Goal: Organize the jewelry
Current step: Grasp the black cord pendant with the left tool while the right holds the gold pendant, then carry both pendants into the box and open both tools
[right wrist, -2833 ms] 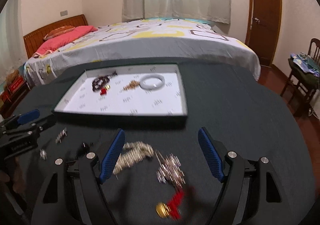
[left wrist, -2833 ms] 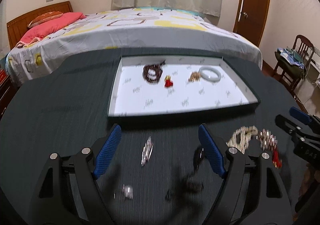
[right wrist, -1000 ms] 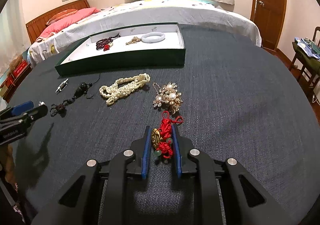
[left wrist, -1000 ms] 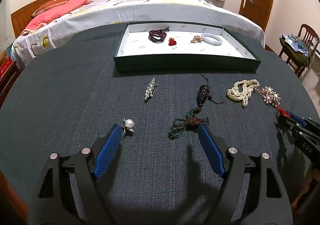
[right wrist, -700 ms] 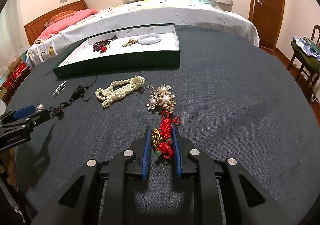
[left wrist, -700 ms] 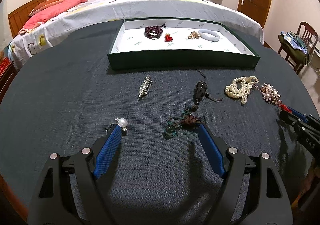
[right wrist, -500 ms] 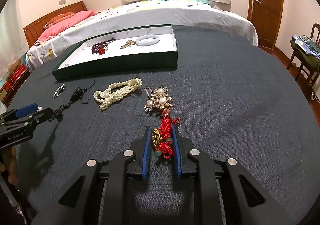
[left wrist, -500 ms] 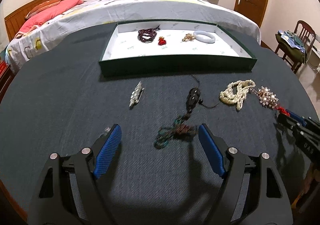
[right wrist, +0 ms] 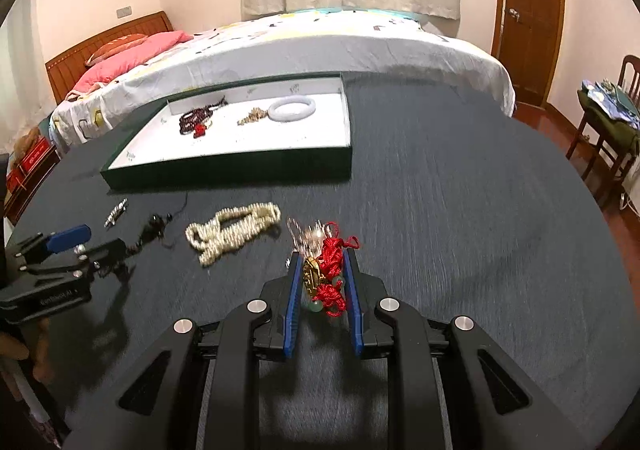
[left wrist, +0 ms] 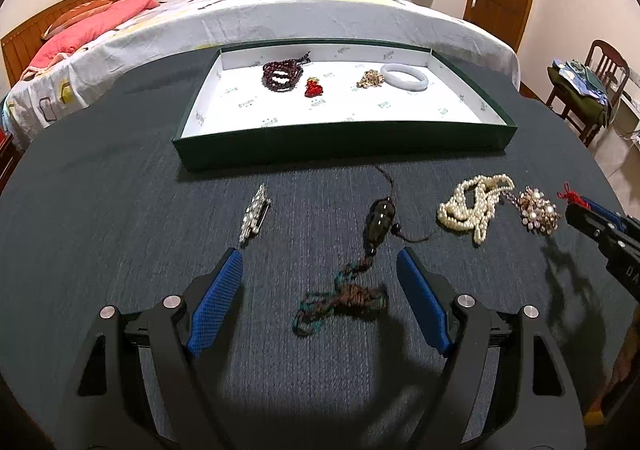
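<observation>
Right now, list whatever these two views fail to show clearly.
- Brooch, right wrist view: motion-blurred and half behind the red charm, which the right gripper is shut on.
- Left gripper's fingers: right wrist view shows only their tips at the left edge.
- Gold piece in the tray: too small to identify, both views.
- Cord tassel, left wrist view: blurred.
- Person: only a bit of hand, frame edges.
</observation>
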`<state>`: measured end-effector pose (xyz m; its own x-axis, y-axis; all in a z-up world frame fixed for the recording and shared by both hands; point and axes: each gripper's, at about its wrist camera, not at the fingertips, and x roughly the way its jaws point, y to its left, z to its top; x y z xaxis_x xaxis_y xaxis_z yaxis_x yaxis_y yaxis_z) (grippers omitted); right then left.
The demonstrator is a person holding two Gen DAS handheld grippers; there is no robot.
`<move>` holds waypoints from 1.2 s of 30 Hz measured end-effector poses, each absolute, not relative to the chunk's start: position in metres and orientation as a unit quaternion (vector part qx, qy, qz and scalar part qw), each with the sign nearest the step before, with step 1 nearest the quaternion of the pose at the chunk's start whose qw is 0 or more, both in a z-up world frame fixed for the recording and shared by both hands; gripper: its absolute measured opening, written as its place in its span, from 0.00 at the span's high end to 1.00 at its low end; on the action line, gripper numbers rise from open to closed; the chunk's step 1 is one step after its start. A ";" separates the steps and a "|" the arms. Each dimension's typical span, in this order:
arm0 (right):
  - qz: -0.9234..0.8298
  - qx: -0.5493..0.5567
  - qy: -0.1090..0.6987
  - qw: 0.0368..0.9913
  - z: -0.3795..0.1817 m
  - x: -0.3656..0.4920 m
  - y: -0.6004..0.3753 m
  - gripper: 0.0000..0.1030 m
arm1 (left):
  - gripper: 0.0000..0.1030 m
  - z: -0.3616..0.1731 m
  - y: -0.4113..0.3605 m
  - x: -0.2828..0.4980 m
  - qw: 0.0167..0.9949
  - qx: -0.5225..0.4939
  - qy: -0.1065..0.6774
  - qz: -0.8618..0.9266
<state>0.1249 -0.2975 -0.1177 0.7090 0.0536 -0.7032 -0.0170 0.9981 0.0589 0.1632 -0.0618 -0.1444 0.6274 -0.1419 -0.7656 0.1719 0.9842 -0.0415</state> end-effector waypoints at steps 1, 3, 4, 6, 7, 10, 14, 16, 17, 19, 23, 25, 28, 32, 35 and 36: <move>0.020 0.022 0.380 0.925 -0.116 0.128 -0.296 0.80 | 0.25 -0.144 -0.062 0.165 0.902 0.018 0.422 -0.088; 0.022 0.019 0.378 0.925 -0.113 0.135 -0.294 0.80 | 0.25 -0.143 -0.063 0.169 0.902 0.017 0.421 -0.090; 0.022 0.018 0.377 0.926 -0.112 0.137 -0.294 0.80 | 0.25 -0.143 -0.064 0.172 0.903 0.016 0.420 -0.092; 0.025 0.015 0.376 0.926 -0.110 0.145 -0.292 0.80 | 0.25 -0.144 -0.067 0.177 0.902 0.016 0.421 -0.096; 0.026 0.013 0.376 0.926 -0.109 0.150 -0.290 0.80 | 0.25 -0.145 -0.069 0.179 0.901 0.017 0.422 -0.098; 0.031 0.013 0.377 0.926 -0.109 0.160 -0.287 0.80 | 0.25 -0.148 -0.075 0.187 0.900 0.021 0.423 -0.105; 0.035 0.008 0.379 0.925 -0.109 0.168 -0.284 0.80 | 0.35 -0.155 -0.081 0.194 0.893 0.026 0.434 -0.114; 0.035 0.009 0.379 0.925 -0.110 0.171 -0.283 0.80 | 0.39 -0.159 -0.082 0.198 0.889 0.028 0.442 -0.118; 0.036 0.009 0.379 0.925 -0.110 0.172 -0.283 0.80 | 0.41 -0.159 -0.083 0.198 0.890 0.032 0.439 -0.118; 0.035 0.009 0.379 0.925 -0.111 0.174 -0.283 0.80 | 0.46 -0.159 -0.084 0.199 0.890 0.040 0.438 -0.122; 0.036 0.013 0.383 0.923 -0.114 0.174 -0.284 0.80 | 0.64 -0.159 -0.087 0.199 0.890 0.052 0.434 -0.132; 0.036 0.014 0.385 0.922 -0.115 0.175 -0.284 0.80 | 0.76 -0.158 -0.088 0.198 0.890 0.057 0.430 -0.139; 0.036 0.018 0.387 0.921 -0.116 0.175 -0.285 0.80 | 0.81 -0.158 -0.087 0.198 0.890 0.056 0.429 -0.143; 0.037 0.018 0.388 0.921 -0.117 0.176 -0.284 0.80 | 0.84 -0.158 -0.087 0.196 0.891 0.056 0.427 -0.147; 0.039 0.016 0.388 0.921 -0.118 0.176 -0.281 0.80 | 0.84 -0.158 -0.087 0.195 0.891 0.054 0.426 -0.147; 0.039 0.015 0.388 0.921 -0.117 0.175 -0.281 0.80 | 0.84 -0.157 -0.086 0.194 0.891 0.053 0.426 -0.147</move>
